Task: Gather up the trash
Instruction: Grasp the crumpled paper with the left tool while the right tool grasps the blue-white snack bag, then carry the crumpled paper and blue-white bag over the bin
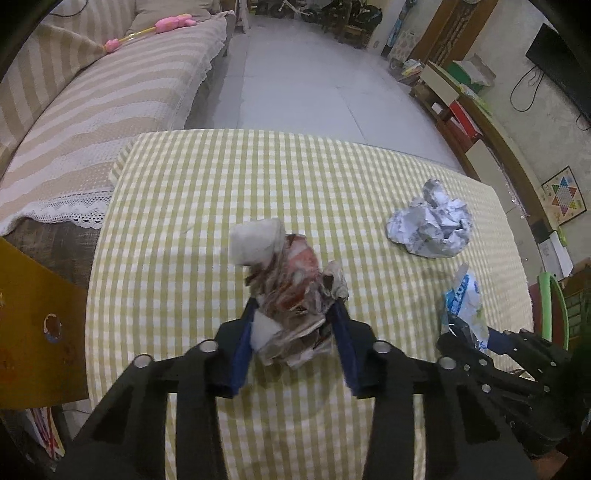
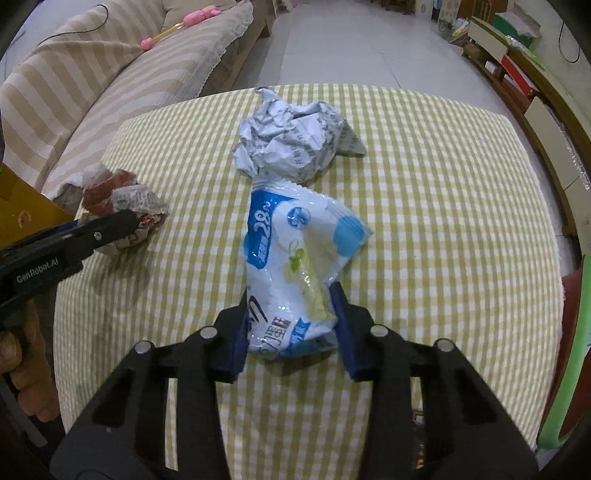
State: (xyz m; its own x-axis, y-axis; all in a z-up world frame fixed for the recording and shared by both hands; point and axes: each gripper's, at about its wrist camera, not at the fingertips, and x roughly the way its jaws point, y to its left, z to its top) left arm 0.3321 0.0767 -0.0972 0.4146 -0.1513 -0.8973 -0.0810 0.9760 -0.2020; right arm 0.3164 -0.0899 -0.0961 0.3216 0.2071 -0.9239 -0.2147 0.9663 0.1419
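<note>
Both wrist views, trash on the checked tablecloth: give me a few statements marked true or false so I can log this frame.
1. The left gripper is clamped on a wad of reddish crumpled paper. True.
2. The right gripper is empty. False: it is closed on a blue and white plastic wrapper.
3. A crumpled printed paper ball lies free on the tablecloth. True.
4. The paper ball sits between the left gripper's fingers. False: neither gripper touches it.
5. A pink toy lies on the striped sofa. True.
</note>
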